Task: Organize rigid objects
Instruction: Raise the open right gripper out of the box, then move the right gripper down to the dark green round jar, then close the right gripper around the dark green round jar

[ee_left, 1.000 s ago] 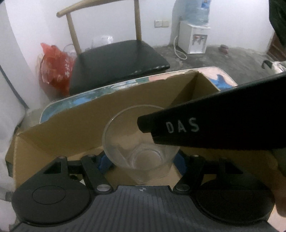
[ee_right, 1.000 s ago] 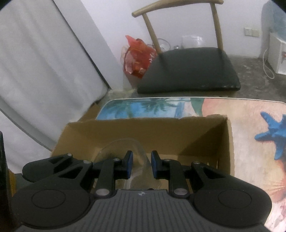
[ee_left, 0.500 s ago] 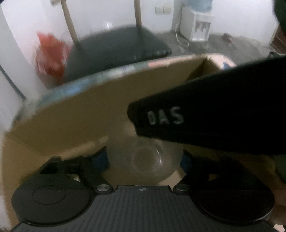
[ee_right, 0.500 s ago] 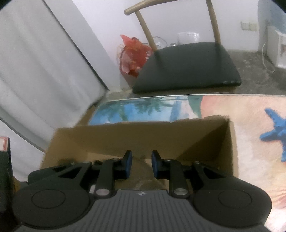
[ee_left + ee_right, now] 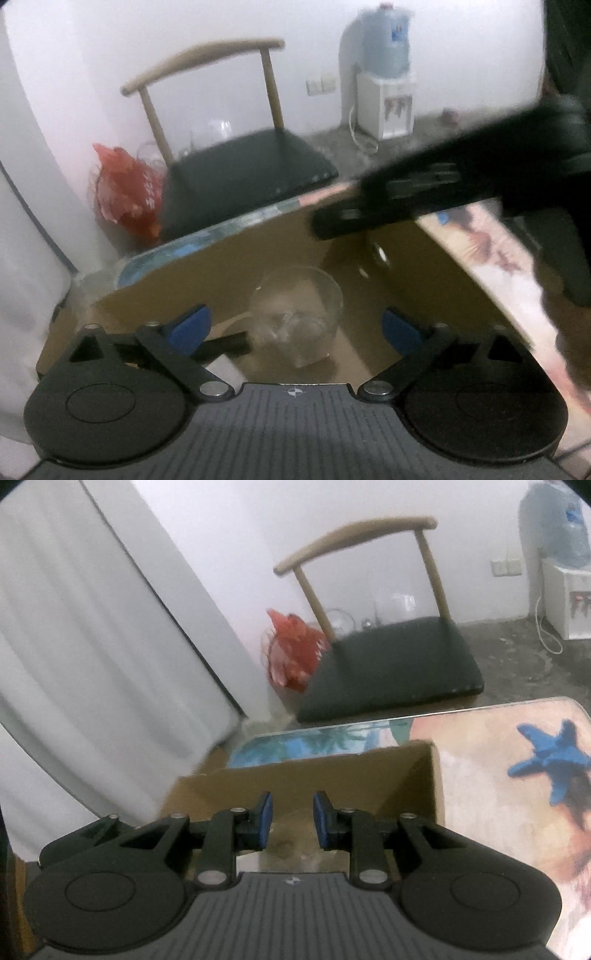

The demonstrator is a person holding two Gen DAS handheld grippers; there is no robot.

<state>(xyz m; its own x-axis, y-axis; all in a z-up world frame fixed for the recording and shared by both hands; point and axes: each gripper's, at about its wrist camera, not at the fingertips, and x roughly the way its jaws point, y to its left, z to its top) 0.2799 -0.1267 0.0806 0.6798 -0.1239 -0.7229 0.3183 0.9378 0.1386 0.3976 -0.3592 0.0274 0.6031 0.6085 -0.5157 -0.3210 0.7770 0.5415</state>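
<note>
A clear drinking glass (image 5: 299, 314) stands inside the open cardboard box (image 5: 221, 273), mouth up. My left gripper (image 5: 295, 326) hangs over it with its jaws still opening. The blue pads (image 5: 192, 325) stand well clear of the glass on both sides. My right gripper (image 5: 291, 819) hovers above the near side of the box (image 5: 332, 775); a narrow gap shows between its pads and nothing is in it. In the left wrist view, the right gripper (image 5: 406, 199) crosses the upper right as a blurred black shape above the box.
The box sits on a table with a beach-print top (image 5: 498, 775). A black and a white object (image 5: 221, 350) lie in the box's near left corner. Beyond the table stand a chair (image 5: 391, 672), a red bag (image 5: 295, 650), a water dispenser (image 5: 388, 92) and a white curtain (image 5: 92, 664).
My left jaws have spread off the glass, which stays in the box. Both grippers have lifted and drawn back, so more of the room shows. The right gripper's gap is unchanged.
</note>
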